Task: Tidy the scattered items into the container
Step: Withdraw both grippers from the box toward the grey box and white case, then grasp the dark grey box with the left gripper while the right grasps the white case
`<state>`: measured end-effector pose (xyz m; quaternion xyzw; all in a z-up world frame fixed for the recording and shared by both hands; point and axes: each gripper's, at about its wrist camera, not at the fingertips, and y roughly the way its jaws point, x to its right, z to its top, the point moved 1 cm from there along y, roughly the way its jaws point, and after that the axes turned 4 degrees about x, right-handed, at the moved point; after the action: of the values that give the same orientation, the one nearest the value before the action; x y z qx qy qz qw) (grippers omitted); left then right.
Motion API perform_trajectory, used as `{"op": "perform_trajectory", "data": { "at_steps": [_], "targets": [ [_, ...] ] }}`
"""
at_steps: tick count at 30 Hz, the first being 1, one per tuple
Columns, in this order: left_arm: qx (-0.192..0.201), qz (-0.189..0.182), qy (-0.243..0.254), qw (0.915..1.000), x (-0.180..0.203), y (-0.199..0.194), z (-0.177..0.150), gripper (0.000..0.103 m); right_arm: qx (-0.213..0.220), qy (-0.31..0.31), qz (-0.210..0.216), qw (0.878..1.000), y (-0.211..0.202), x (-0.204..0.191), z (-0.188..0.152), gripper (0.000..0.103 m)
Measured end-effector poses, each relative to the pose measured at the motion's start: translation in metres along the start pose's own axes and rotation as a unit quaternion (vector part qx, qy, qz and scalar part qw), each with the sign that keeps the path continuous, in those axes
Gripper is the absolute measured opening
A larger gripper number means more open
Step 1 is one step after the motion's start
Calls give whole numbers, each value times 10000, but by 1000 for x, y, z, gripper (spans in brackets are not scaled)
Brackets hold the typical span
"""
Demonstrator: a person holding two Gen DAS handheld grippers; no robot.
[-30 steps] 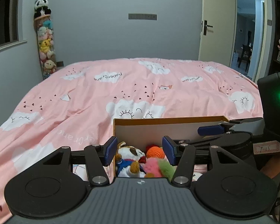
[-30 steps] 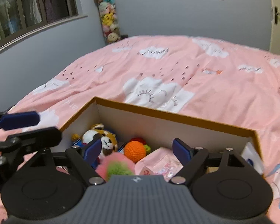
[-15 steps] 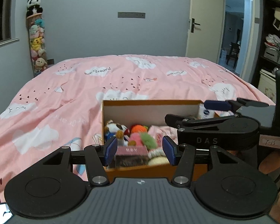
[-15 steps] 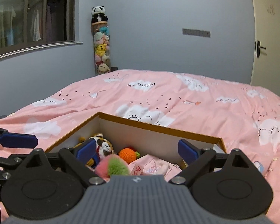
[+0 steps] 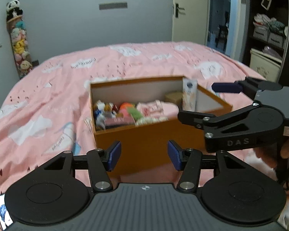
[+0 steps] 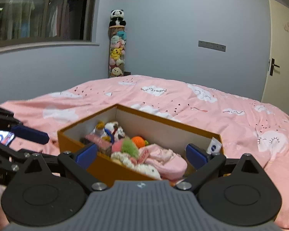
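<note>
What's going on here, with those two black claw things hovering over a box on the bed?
A person is holding a hand-held gripper in each hand and tidying loose things into the orange box on the pink bedspread. The box already holds plush toys, an orange knitted ball, pink cloth and a small white carton. The left gripper and the right gripper are both open, empty, and near the box.

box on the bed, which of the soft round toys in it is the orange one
The orange crocheted ball, toward the far wall of the orange cardboard box; the fluffy pink-and-green pompom sits just in front of it.
</note>
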<state>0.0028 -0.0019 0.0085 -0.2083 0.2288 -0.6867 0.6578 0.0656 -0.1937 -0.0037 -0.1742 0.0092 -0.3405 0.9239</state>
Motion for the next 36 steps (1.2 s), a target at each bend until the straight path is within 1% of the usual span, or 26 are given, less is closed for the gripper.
{"op": "perform_trajectory", "data": {
  "at_steps": [3,7,10,11,12,15,18,21,25,27,31,33,36],
  "targets": [
    [-220,-35,123,9997,3,5,-7,62,-153,-324,88,9993,-8,-8,-13,99],
    [-419,-98,297,9986,7,9,-16,62,-493,-645,545,9952,-14,-16,-31,99],
    [-616,-154,487,9968,10,13,-23,62,-838,-735,850,9901,-10,-23,-42,98],
    [-678,-146,536,9961,11,14,-25,62,-984,-741,945,9879,-6,-25,-45,96],
    [-762,-119,583,9953,11,16,-28,62,-1099,-763,1012,9858,-3,-27,-49,90],
    [-1005,-95,634,9929,9,22,-36,62,-1480,-906,1136,9782,7,-34,-59,77],
    [-1174,-151,590,9912,4,27,-44,62,-1802,-871,1234,9720,15,-37,-68,70],
    [-1359,-204,558,9889,1,32,-50,62,-2043,-822,1316,9665,23,-37,-73,70],
    [-1499,-166,657,9864,-1,34,-56,62,-2399,-887,1557,9541,34,-45,-80,69],
    [-1534,-161,658,9858,-3,35,-56,62,-2559,-896,1756,9464,38,-49,-83,65],
    [-1601,-179,647,9848,-4,37,-57,62,-2722,-1025,1997,9357,42,-54,-87,64],
    [-1638,-244,701,9837,-2,37,-57,62,-2825,-1086,2116,9293,44,-57,-89,64],
    [-1676,-351,821,9818,2,37,-59,62,-2904,-1137,2200,9243,49,-59,-91,64]
  ]
}}
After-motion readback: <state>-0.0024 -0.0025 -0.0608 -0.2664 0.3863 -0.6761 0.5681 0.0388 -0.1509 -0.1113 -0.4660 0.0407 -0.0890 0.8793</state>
